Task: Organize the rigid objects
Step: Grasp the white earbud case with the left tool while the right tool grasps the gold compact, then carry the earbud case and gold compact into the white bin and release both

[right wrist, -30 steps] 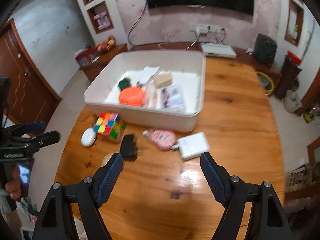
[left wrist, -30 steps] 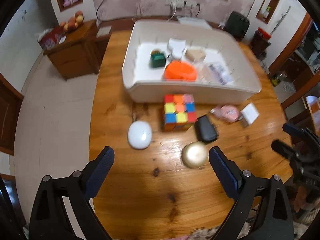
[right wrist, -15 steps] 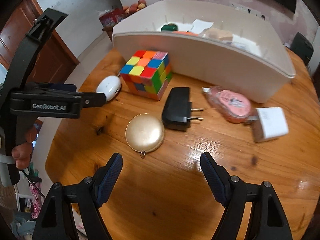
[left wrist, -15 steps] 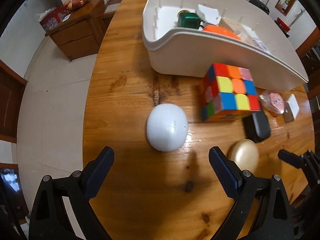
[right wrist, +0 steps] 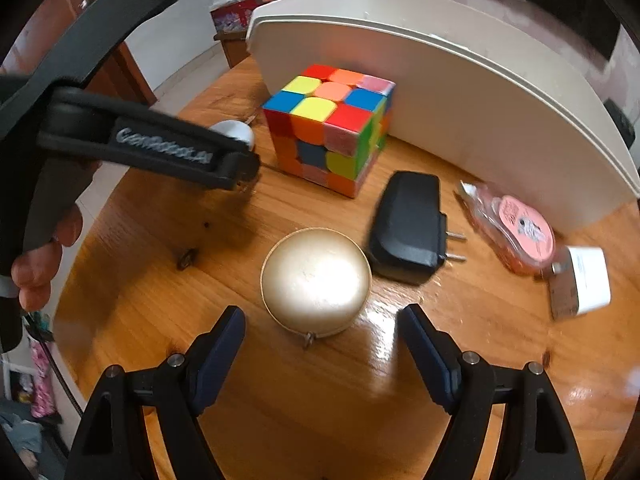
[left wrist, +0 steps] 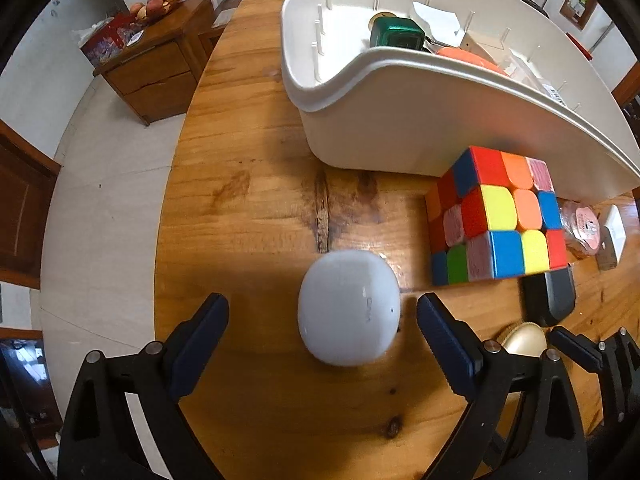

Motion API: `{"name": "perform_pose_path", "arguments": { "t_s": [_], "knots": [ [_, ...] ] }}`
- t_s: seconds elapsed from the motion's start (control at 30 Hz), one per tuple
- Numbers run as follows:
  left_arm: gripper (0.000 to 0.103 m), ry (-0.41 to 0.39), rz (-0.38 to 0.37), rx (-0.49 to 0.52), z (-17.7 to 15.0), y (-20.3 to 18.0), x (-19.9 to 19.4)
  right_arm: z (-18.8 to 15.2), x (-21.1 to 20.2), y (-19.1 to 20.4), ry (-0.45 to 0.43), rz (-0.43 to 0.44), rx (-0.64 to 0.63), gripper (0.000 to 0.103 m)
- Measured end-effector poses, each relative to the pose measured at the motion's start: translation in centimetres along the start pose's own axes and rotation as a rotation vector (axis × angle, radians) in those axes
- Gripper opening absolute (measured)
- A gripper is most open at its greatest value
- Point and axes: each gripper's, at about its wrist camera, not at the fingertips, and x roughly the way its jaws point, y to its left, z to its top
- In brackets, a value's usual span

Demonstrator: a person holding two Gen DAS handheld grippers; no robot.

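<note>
Left gripper (left wrist: 322, 322) jaws standing wide, straddling the smooth white egg-shaped case (left wrist: 349, 307), pads not touching it; a second ago the case was lying well ahead of the fingers. Right gripper (right wrist: 322, 334) jaws also spread, empty, now sitting just near of the round gold compact (right wrist: 316, 282), having dropped closer. Black plug adapter (right wrist: 408, 228) lying right of the compact, multicoloured puzzle cube (right wrist: 334, 128) beyond, against the near wall of the white plastic bin (right wrist: 460, 92) on the wooden table (right wrist: 280, 400).

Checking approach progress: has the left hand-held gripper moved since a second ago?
Yes. The left hand-held gripper has come down toward the table, now straddling the white case.
</note>
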Motion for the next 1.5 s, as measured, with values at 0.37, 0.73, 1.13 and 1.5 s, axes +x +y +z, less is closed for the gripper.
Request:
{"name": "perform_pose_path", "arguments": {
  "t_s": [0.37, 0.73, 1.13, 1.5],
  "knots": [
    [0.052, -0.049, -0.031, 0.082, -0.2, -1.3, -0.4, -0.6, -0.3, 0.8, -0.067, -0.015, -0.016, 0.06],
    [0.051, -0.096, -0.047, 0.064, -1.4, -1.9, -4.2, -2.4, -3.5, 0.0, -0.138, 0.019, -0.04, 0.055],
    [0.051, -0.253, -0.073, 0.138, 0.6, -5.2, -14.0, -0.2, -13.0, -3.9, -0.29, -0.053, 0.042, 0.055],
    [0.052, -0.321, -0.044, 0.196, 6.3, -8.0, -18.3, 5.9, -20.2, -9.7, -0.359, -0.161, 0.086, 0.055]
  ]
}}
